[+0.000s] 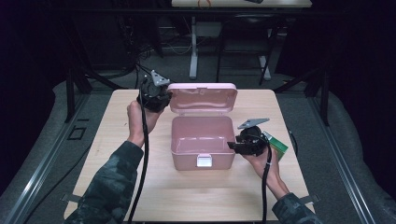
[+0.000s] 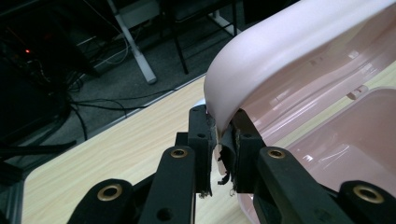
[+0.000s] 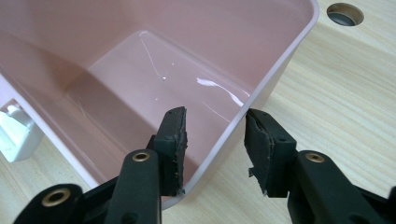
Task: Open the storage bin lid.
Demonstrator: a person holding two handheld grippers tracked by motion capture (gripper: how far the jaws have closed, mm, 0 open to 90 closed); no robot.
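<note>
A pink plastic box (image 1: 201, 140) stands open in the middle of the wooden table, its lid (image 1: 203, 98) raised at the back. My left gripper (image 1: 164, 96) is at the lid's left corner. In the left gripper view my left gripper (image 2: 219, 128) is shut on the rim of the lid (image 2: 280, 51), with the box body (image 2: 345, 144) below to the right. My right gripper (image 1: 232, 145) is at the box's right wall. In the right gripper view my right gripper (image 3: 215, 135) straddles the wall of the box (image 3: 275, 60), one jaw inside and one outside, with gaps showing at the pads.
A white latch (image 1: 204, 161) sits on the box's front wall and appears as the latch (image 3: 16, 130) at the left. A green object (image 1: 280, 148) lies by the right hand. A round hole (image 3: 345, 13) is in the tabletop (image 1: 140, 186). Beyond the far edge are table legs and cables.
</note>
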